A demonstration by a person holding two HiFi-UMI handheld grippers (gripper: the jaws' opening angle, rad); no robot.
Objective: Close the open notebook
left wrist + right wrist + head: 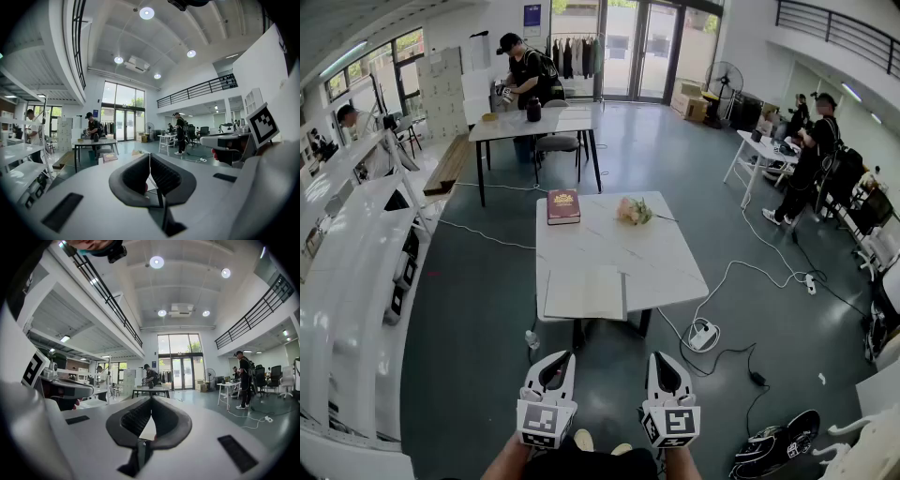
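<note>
The open notebook [584, 292] lies flat with pale pages at the near edge of the white marble table [675, 267]. My left gripper [555, 358] and right gripper [662, 358] hang side by side in front of that edge, short of the notebook and touching nothing. In each gripper view the dark pads meet at the tips with nothing between them, so the left gripper [149, 155] and the right gripper [151, 399] are both shut. Both point roughly level toward the table.
A dark red book [563, 206] and a small bunch of flowers [634, 211] lie at the table's far end. Cables and a power strip [703, 335] run over the floor at right, and a bottle [532, 339] sits by the table leg. White shelving [347, 281] lines the left. People stand at tables further back.
</note>
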